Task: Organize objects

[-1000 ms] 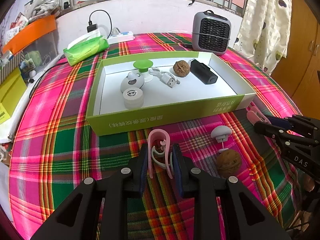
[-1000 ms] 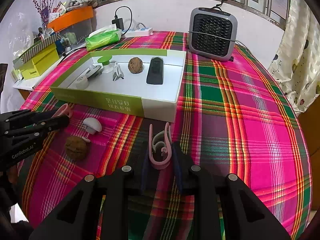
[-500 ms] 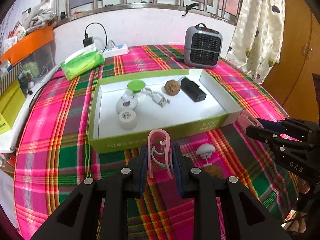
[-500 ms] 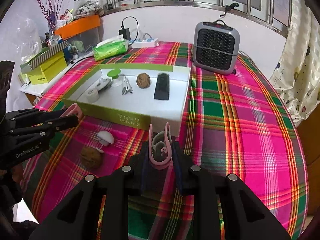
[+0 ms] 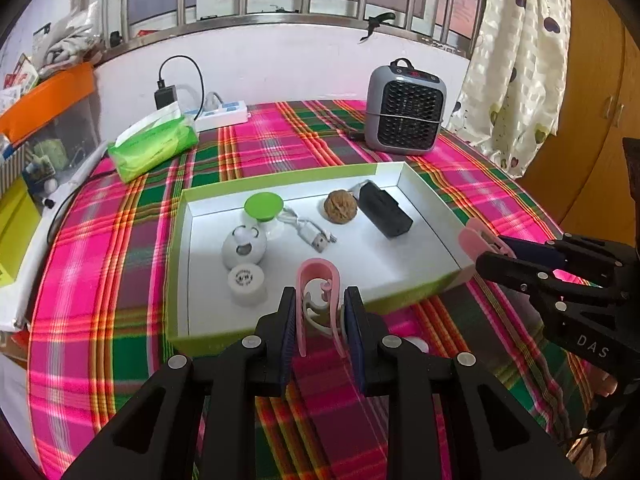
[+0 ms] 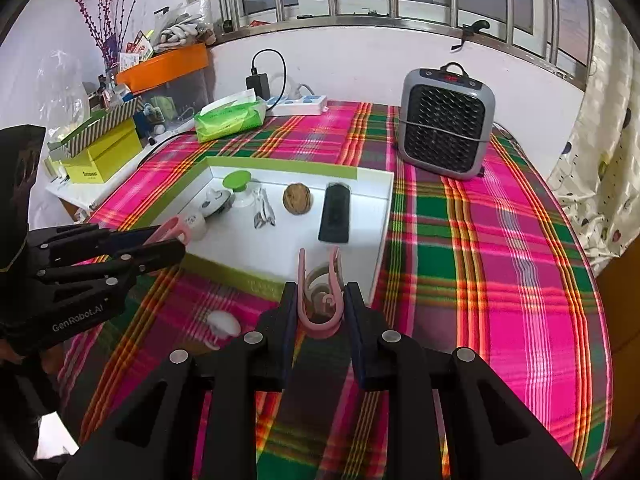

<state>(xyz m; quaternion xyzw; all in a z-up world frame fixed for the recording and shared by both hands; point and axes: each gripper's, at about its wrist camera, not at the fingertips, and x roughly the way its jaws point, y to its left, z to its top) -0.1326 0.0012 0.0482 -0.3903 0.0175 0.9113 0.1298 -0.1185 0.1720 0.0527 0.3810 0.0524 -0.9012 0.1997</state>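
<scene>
My left gripper (image 5: 320, 312) is shut on a pink clip (image 5: 318, 280) and holds it above the front wall of the green-edged white box (image 5: 200, 240). My right gripper (image 6: 320, 300) is shut on a second pink clip (image 6: 320, 320), held above the cloth near the box's right front corner (image 6: 380, 248). The box holds a walnut (image 5: 340, 206), a black block (image 5: 384, 212), a USB cable (image 5: 310, 232), a green-topped item (image 5: 263, 204) and two white round items (image 5: 244, 246). A white mushroom-shaped piece (image 6: 222, 322) lies on the cloth before the box.
A grey heater (image 5: 404, 114) stands behind the box. A green tissue pack (image 5: 154, 148) and a power strip (image 5: 222, 114) lie at the back left. Boxes and an orange bin (image 6: 164, 66) crowd the far left. A curtain (image 5: 516, 60) hangs at the right.
Both grippers have risen and moved toward the box, each still holding its pink clip. The walnut on the cloth has dropped out of sight behind the grippers.
</scene>
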